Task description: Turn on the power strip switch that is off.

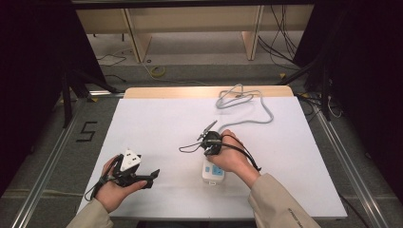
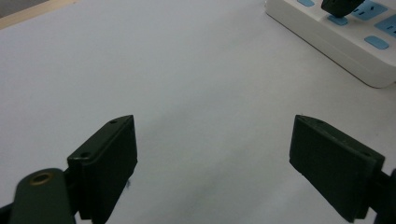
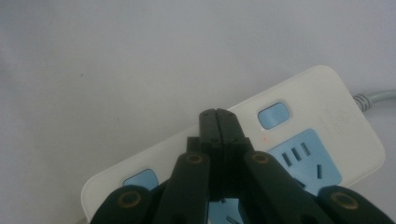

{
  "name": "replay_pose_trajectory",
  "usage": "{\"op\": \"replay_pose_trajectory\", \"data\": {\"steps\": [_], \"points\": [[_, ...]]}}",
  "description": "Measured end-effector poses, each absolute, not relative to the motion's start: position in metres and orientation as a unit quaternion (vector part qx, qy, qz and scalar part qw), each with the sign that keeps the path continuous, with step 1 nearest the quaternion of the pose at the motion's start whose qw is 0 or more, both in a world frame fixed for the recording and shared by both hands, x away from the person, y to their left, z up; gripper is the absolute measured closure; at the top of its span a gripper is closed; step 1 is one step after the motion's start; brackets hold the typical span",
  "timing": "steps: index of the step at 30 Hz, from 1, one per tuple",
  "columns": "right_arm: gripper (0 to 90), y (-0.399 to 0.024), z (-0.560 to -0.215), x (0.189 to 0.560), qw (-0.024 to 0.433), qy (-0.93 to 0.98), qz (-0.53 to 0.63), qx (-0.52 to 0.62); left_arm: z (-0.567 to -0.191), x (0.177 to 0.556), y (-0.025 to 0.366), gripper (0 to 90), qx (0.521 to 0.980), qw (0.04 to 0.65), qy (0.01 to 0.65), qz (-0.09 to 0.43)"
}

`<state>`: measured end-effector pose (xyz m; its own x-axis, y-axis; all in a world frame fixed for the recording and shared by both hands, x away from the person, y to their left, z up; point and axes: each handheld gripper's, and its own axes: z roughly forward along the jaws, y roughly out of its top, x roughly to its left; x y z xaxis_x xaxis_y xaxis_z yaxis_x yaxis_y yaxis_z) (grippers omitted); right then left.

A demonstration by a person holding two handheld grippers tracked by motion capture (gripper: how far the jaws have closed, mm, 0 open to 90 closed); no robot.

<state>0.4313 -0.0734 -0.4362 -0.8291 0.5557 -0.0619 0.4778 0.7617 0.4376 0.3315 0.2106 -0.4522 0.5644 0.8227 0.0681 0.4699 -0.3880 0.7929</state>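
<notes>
**Jaws clenched over the power strip, left side idle**

Power strip (image 3: pixel 299 140) sits right under the right gripper (image 3: pixel 217 114), whose jaws are pressed flat together with nothing between them, tips hovering at or on the strip's white top face — contact itself is hard to call. Just to one side of those tips there's a blue switch button (image 3: pixel 273 115), and a tiny red dot glows between button and tips. Nearer the camera, a blue socket panel (image 3: pixel 308 161) lies beside the jaws, and another blue button (image 3: pixel 140 179) peeks out on the other side, half covered by the gripper's linkage.

From the high view, the right hand (image 1: pixel 231 156) covers most of the strip (image 1: pixel 212 175); only its near end pokes out below the wrist. The strip's grey cable (image 1: pixel 247 107) runs away beyond the jaws and bunches in a loose coil at the far edge of the bench (image 1: pixel 157 128). A thin black cord (image 1: pixel 189 149) loops off the right gripper across the white surface.

Over to the left gripper (image 2: pixel 212 154): jaws spread wide, released, bare bench between them. Well ahead of its jaws and off to one side, the strip's corner (image 2: pixel 336 42) is cut off by the frame edge, with the dark tip of the other gripper touching down on it. In the high view the left hand (image 1: pixel 116 187) rests well apart from the strip, near the bench's front edge.

Beyond the bench, floor cables and wooden furniture legs stay dim and indistinct.
</notes>
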Motion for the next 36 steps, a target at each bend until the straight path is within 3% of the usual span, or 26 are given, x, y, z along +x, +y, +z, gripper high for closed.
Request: {"op": "replay_pose_trajectory", "data": {"steps": [36], "points": [[90.0,-0.0693,-0.4371,0.4320,0.085,0.929,0.183,0.311,-0.4522,0.3310,0.2104,14.7,0.801,0.376,0.404,0.232]]}}
